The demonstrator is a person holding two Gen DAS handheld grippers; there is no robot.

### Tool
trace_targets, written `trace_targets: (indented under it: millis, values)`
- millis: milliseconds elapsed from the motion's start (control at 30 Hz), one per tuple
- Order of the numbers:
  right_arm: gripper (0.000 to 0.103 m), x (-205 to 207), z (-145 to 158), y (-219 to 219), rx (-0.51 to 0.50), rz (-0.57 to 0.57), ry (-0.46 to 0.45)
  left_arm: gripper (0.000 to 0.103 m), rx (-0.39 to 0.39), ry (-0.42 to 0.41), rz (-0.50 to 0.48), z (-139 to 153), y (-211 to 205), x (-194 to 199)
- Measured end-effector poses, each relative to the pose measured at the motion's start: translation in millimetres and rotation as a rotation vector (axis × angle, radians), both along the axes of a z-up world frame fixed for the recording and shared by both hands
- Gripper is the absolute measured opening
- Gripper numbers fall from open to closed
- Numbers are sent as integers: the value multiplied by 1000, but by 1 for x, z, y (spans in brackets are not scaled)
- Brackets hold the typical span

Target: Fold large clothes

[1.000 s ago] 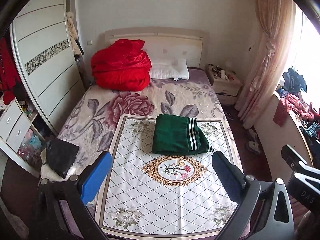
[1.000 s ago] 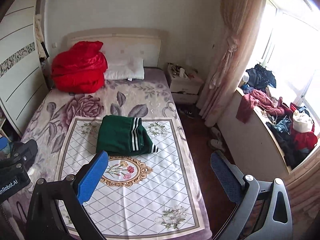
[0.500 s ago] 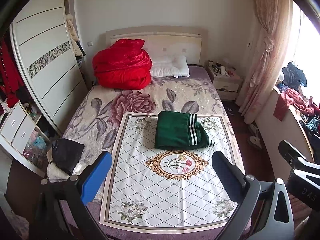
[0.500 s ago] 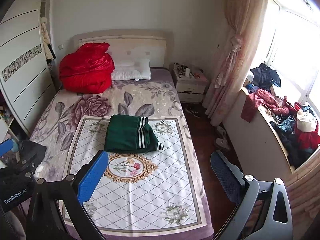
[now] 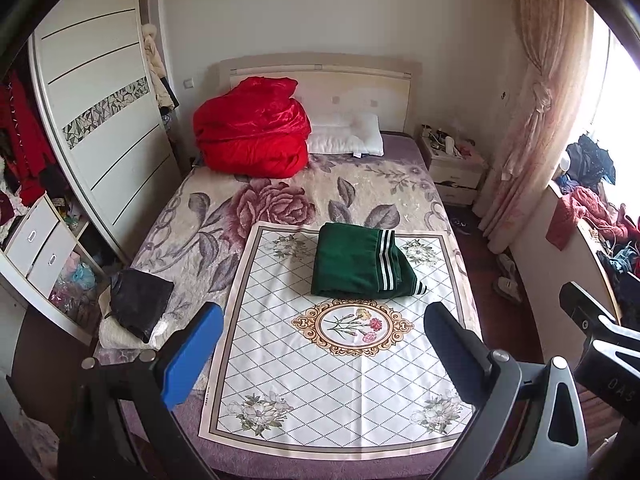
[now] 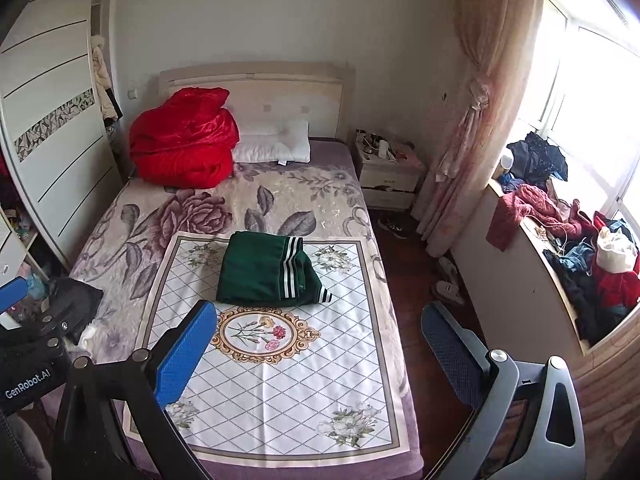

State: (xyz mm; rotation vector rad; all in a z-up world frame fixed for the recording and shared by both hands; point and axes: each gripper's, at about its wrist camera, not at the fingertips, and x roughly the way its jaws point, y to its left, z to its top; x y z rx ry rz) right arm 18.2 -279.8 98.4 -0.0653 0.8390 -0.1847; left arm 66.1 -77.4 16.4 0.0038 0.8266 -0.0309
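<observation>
My left gripper [image 5: 322,354] stands spread wide with nothing between its fingers, held high above the foot of the bed [image 5: 192,216]. My right gripper [image 6: 318,354] is spread the same way and also carries nothing; one finger of each has a bright blue, finely ribbed pad, the other a darker navy one.

The green garment [image 5: 356,266] lies folded into a compact, thick rectangle on the upper half of the white mat [image 5: 340,380], just above the mat's oval flower medallion. Its cloth looks soft and matte, and three white stripes run across the fold near its right edge (a ribbed striped cuff pokes out at the lower right corner). Both grippers are well apart from it.

The mat is smooth and flat, printed with a diamond lattice and a beige border, and rests on a plush coverlet with large mauve roses. At the headboard end a glossy red quilt [image 5: 252,132] is bundled in a rounded heap, touching a white pillow [image 5: 348,140] beside it. On the bed's left edge a black folded piece [image 5: 140,302] sits on something pale and fuzzy. Loose clothes [image 6: 580,248] are heaped along the window ledge on the right.
</observation>
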Motion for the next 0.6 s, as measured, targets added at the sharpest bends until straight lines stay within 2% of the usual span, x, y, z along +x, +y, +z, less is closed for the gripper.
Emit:
trace_targets:
  millis: [600]
  values:
    - [103, -7, 6, 9, 9, 13, 1, 102, 8, -16, 2, 9, 3, -12]
